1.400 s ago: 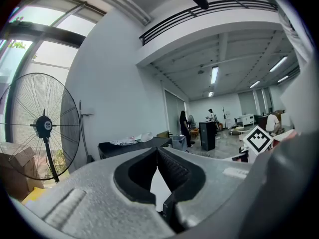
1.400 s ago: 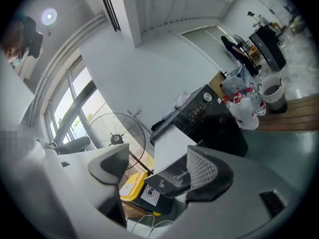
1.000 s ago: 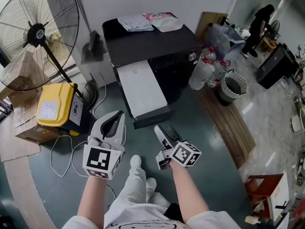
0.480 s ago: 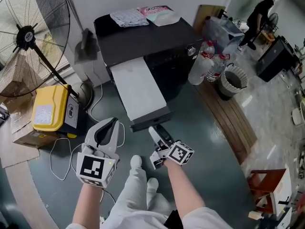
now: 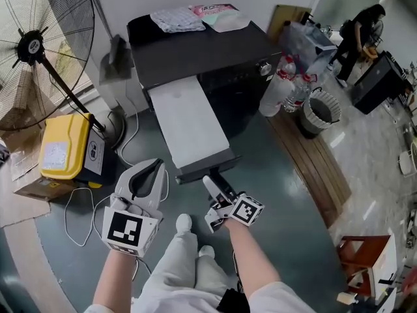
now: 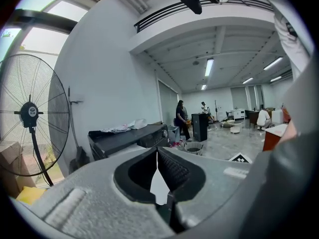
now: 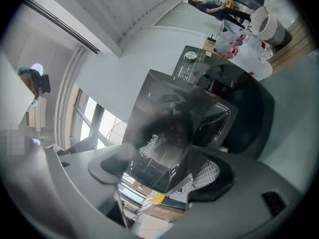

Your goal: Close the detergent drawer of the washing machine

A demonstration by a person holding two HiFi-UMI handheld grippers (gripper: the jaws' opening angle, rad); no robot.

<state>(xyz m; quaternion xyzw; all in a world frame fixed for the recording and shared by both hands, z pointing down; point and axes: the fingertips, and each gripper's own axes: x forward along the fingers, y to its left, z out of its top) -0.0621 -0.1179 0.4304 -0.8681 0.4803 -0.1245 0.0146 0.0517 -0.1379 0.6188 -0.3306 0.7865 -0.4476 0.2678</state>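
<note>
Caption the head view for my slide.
Right claw at the washing machine's pulled-out detergent drawer front; left claw held aside, shut.

Two grippers (image 5: 157,165) (image 5: 209,182), one washing machine (image 5: 195,54), one fan (image 5: 36,44)

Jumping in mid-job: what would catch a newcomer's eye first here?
The long detergent drawer stands pulled far out of the black washing machine at centre. The right tongs sit at its front end, open with its dark front between them; the left tongs hang shut and empty to its left. A big fan stands at far left.
</note>
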